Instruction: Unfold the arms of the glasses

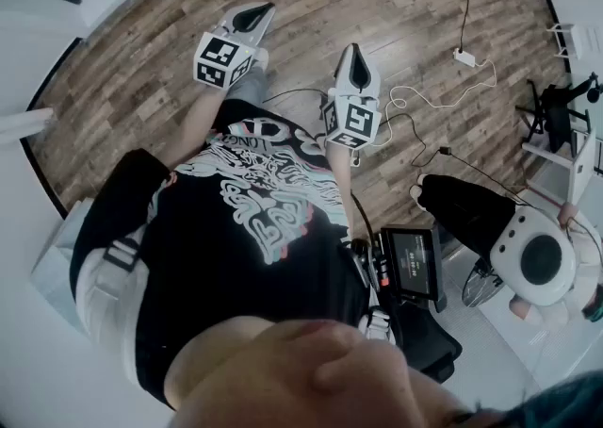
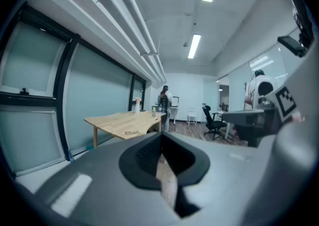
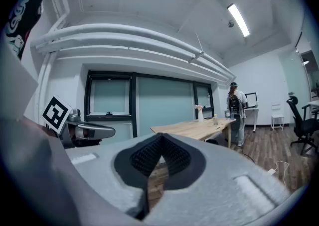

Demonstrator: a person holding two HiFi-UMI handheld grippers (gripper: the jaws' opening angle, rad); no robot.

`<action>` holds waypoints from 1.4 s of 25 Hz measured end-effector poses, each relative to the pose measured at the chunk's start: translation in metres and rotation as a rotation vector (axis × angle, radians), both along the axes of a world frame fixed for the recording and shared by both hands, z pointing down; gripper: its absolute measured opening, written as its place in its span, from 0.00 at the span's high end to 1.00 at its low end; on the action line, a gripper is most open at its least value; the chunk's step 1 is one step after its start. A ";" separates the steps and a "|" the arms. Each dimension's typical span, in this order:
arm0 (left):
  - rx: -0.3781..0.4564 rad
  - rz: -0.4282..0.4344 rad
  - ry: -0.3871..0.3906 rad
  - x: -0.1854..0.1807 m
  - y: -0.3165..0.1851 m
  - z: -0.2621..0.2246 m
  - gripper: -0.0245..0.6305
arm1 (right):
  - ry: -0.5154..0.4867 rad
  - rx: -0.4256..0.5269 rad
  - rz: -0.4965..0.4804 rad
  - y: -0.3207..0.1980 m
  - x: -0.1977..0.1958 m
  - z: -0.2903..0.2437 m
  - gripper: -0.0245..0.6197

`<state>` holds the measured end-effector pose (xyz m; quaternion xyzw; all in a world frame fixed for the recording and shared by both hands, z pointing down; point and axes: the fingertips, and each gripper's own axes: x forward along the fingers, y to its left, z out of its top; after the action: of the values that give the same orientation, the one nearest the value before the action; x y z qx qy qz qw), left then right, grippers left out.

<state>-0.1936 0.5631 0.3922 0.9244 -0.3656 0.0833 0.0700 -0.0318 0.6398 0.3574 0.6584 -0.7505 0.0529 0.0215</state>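
A pair of glasses lies far off on a light wooden table, small in the left gripper view; I cannot tell whether its arms are folded. The same table shows in the right gripper view. My left gripper is held in the air in front of the person's body, shut with nothing in it. My right gripper is beside it, also shut and empty. Both are well away from the table.
A person stands at a desk beyond the table, near a black office chair. A vase and a bottle stand on the table. Cables and a white adapter lie on the wooden floor.
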 end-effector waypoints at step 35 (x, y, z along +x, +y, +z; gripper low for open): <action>-0.022 0.031 -0.102 0.079 -0.256 0.039 0.98 | 0.065 -0.089 0.040 -0.247 0.080 0.039 0.96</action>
<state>-0.1141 0.3066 0.4311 0.9236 -0.3536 0.1355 0.0603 0.0480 0.3931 0.3966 0.6732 -0.7329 0.0654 0.0740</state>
